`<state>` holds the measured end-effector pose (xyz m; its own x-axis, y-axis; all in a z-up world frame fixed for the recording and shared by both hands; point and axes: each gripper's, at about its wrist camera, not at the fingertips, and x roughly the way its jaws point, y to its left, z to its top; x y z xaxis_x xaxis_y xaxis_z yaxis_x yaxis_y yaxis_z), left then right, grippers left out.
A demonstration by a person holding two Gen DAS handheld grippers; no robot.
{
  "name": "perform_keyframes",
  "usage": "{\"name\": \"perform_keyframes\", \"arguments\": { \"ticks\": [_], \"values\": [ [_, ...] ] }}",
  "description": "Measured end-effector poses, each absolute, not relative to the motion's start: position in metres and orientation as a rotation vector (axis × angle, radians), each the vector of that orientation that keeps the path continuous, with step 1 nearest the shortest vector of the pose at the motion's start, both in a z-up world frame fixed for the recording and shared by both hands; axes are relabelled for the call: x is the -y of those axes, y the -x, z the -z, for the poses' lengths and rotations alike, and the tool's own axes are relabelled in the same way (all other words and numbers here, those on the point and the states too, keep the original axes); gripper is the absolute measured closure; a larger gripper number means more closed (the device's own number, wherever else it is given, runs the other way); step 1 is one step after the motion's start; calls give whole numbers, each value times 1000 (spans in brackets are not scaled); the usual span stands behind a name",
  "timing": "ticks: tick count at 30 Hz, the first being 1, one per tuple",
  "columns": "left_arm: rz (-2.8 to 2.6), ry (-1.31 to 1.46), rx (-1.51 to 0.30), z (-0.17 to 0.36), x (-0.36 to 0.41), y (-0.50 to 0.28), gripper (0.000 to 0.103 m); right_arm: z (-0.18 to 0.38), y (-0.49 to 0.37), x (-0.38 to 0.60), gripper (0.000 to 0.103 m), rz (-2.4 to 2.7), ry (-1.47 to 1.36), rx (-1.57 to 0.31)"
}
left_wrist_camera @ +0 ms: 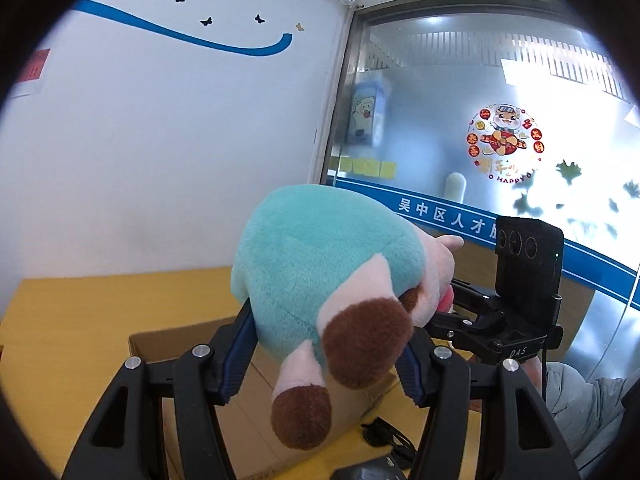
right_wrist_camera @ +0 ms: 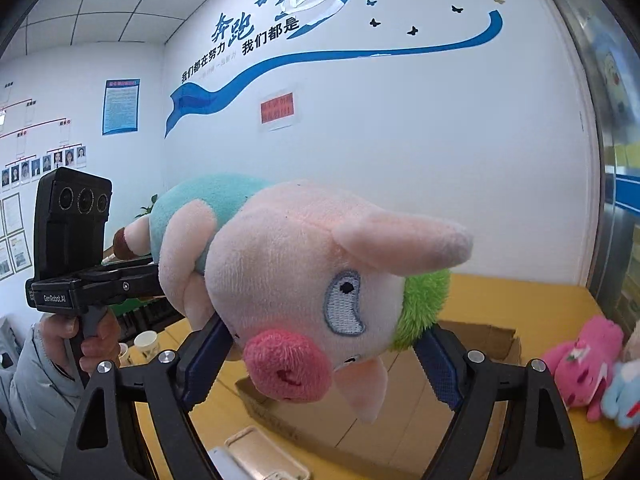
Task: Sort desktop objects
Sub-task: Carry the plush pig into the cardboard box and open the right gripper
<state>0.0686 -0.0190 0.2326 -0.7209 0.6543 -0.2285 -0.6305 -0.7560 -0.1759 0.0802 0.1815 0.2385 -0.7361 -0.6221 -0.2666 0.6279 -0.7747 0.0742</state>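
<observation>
Step in hand: we carry the plush pig (right_wrist_camera: 304, 280) between both grippers, lifted clear above the cardboard box (left_wrist_camera: 192, 340) on the yellow table (left_wrist_camera: 100, 300).
Left gripper (left_wrist_camera: 324, 344): jaws partly closed, pads pressing the teal body at the hind end.
Right gripper (right_wrist_camera: 324, 356): jaws wide apart yet clamped on the head (a bulky, soft part).
Next move: we judge it calls for lowering both grippers together over the open box, then opening the jaws evenly.
Remaining: the pink plush toy (right_wrist_camera: 580, 360) lies on the table beside the box, apparently unsorted.
</observation>
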Motion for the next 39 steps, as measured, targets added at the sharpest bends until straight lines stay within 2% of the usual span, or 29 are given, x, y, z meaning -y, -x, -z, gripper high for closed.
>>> {"name": "perform_keyframes", "arguments": {
  "ticks": [5, 9, 17, 23, 24, 25, 26, 27, 30, 35, 38, 39],
  "values": [
    [-2446, 405, 149, -237, 27, 1, 42, -257, 1, -170, 18, 2392, -399, -13],
    [-2481, 532, 187, -207, 33, 63, 42, -232, 78, -156, 18, 2348, -517, 4],
    [-2485, 899, 313, -107, 53, 169, 42, -123, 210, -119, 18, 2244, -852, 47],
    [-2473, 1198, 342, -41, 55, 219, 42, -30, 273, -92, 18, 2177, -1101, 77],
    [-2478, 1256, 327, -31, 52, 223, 43, -15, 280, -88, 20, 2169, -1141, 75],
    [-2481, 1296, 303, -24, 50, 225, 42, -6, 283, -86, 26, 2164, -1168, 67],
    [-2496, 1355, 259, -16, 46, 226, 42, 7, 287, -79, 36, 2144, -1198, 44],
    [-2513, 1390, 234, -11, 46, 227, 42, 12, 288, -74, 40, 2135, -1217, 25],
    [-2522, 1410, 284, -10, 54, 222, 41, 20, 282, -59, 38, 2151, -1215, -40],
    [-2562, 1390, 283, -23, 65, 198, 39, 10, 281, -52, 31, 2141, -1230, 8],
    [-2642, 1256, 277, -50, 74, 169, 40, -16, 268, -49, 17, 2180, -1185, -32],
    [-2655, 1213, 280, -58, 83, 167, 40, -28, 265, -55, 9, 2194, -1161, -34]
  ]
}}
